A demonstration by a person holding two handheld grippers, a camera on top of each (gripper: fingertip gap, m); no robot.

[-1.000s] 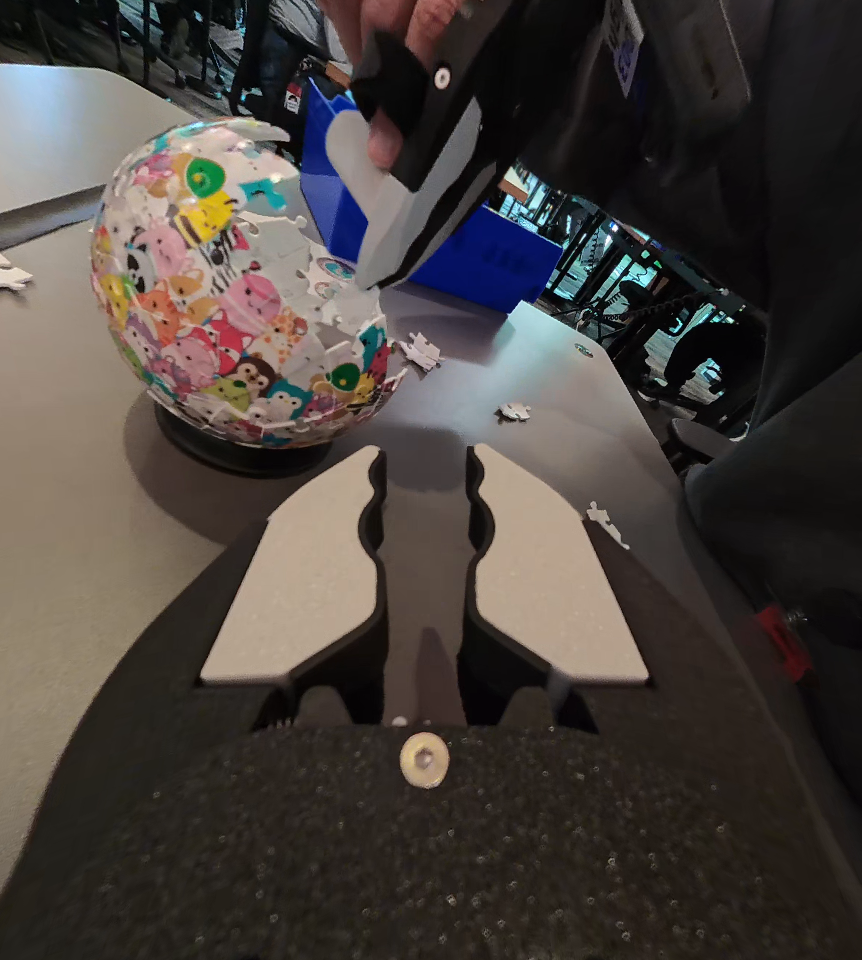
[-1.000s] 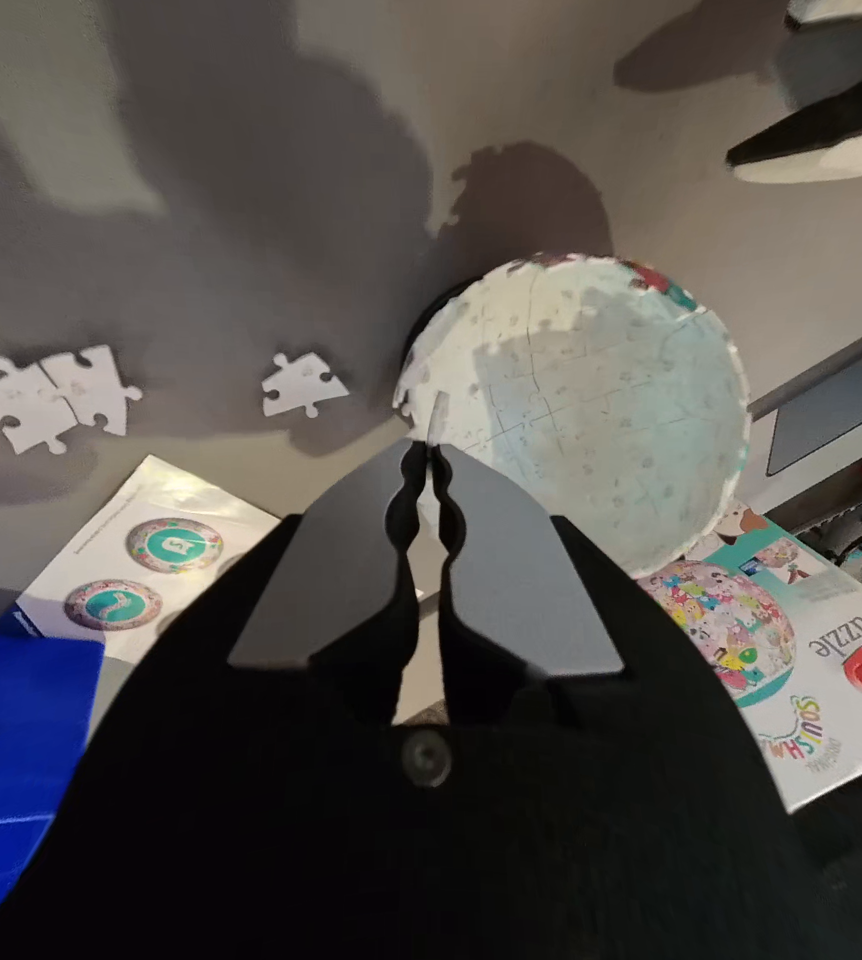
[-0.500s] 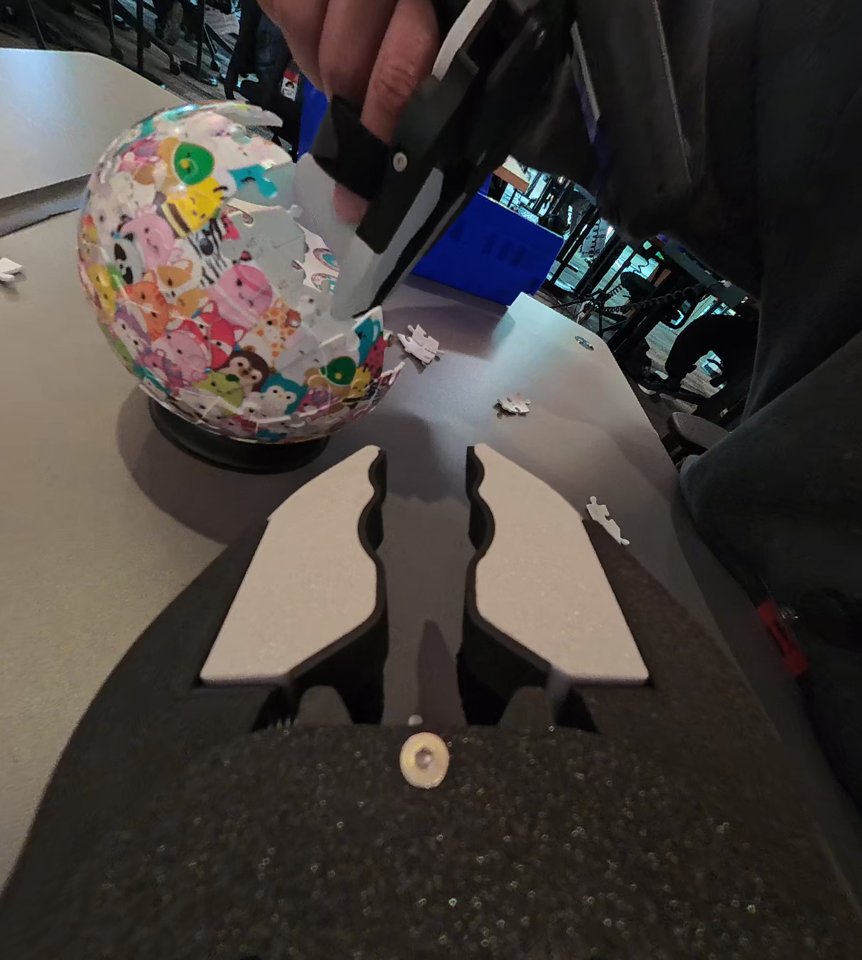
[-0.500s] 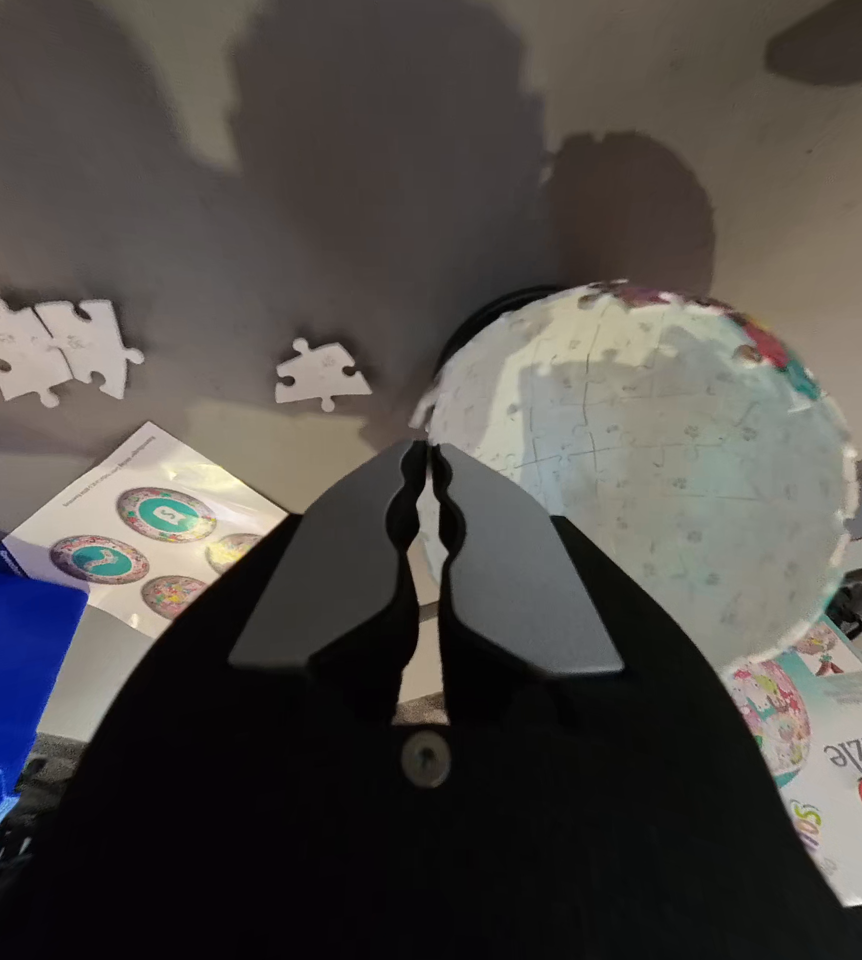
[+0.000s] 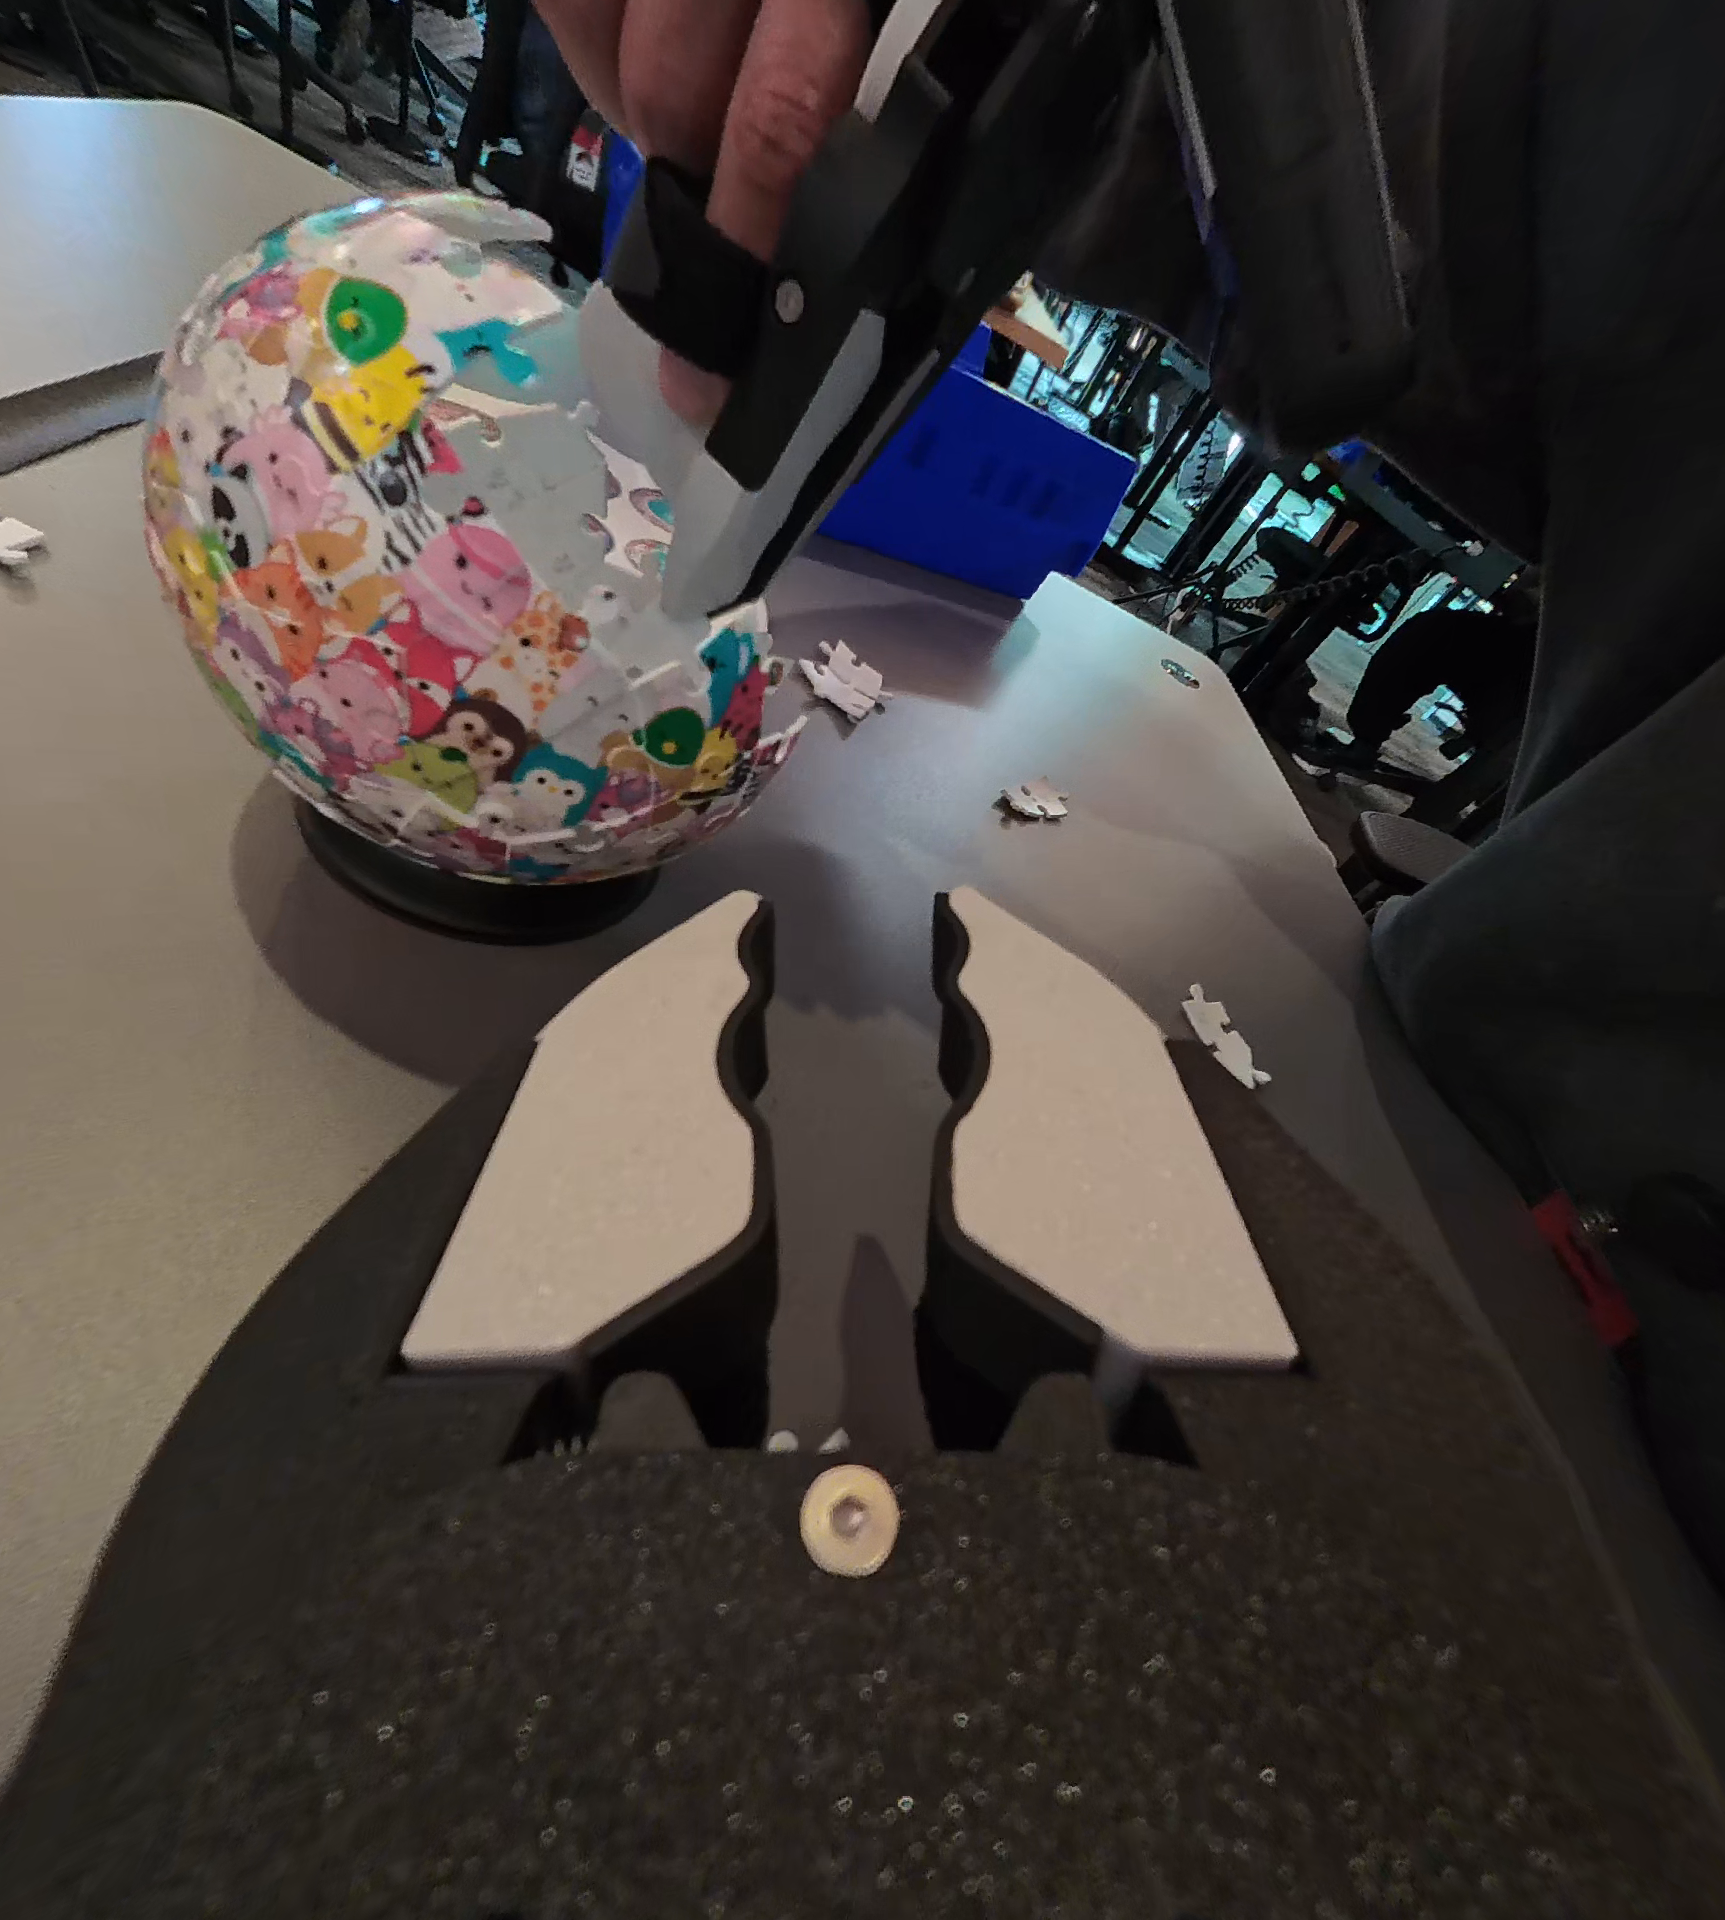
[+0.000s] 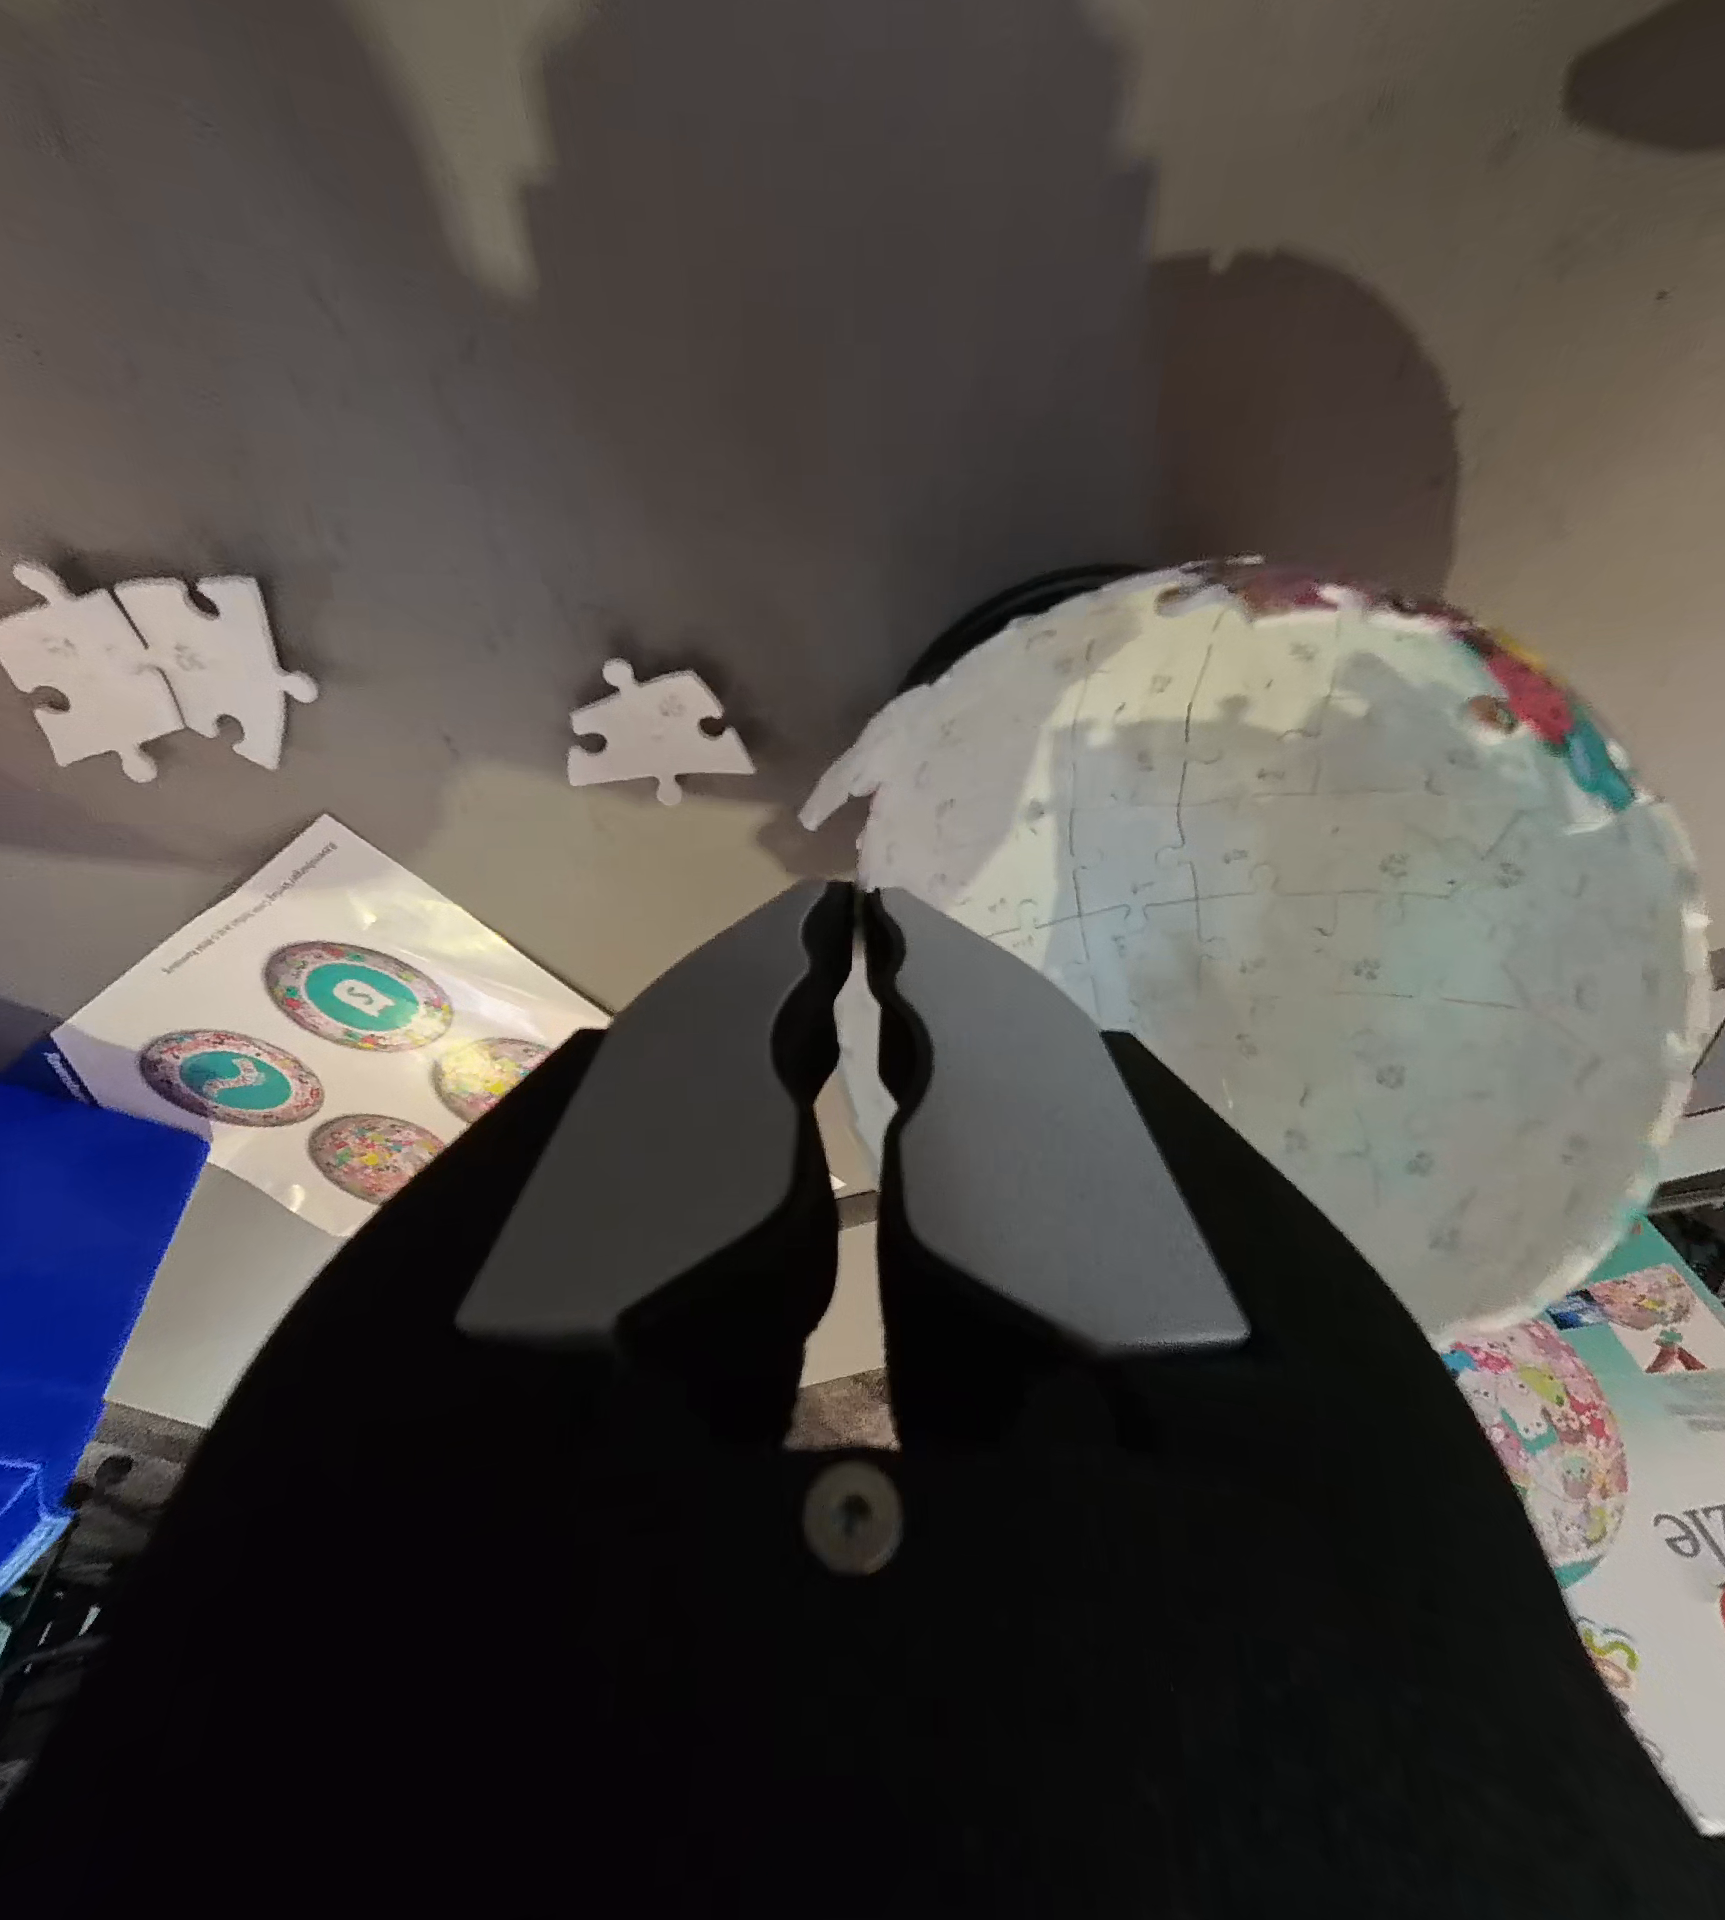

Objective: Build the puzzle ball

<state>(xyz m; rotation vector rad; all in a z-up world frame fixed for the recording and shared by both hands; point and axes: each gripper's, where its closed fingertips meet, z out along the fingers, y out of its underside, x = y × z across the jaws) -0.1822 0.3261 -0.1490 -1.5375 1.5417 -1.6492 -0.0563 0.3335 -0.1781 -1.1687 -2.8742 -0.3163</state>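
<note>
A glossy, half-built puzzle ball (image 5: pixel 422 582) sits on a black ring stand (image 5: pixel 463 894) on the grey table (image 5: pixel 89 1039). The left gripper (image 5: pixel 850 935) rests low beside it — parted, empty. The right gripper (image 6: pixel 856 914), nearly closed, tilts steeply down; whether it pinches a piece — unclear.

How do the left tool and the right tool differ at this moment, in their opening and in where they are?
The left tool is open, with bare table between its fingers; the right tool is nearly shut, and whether it pinches a piece cannot be told. The left tool sits low, short of the puzzle ball and apart from it; the right tool points steeply down with its tip at the rim of the ball's open side. Both have grey, wavy-edged fingers.
</note>
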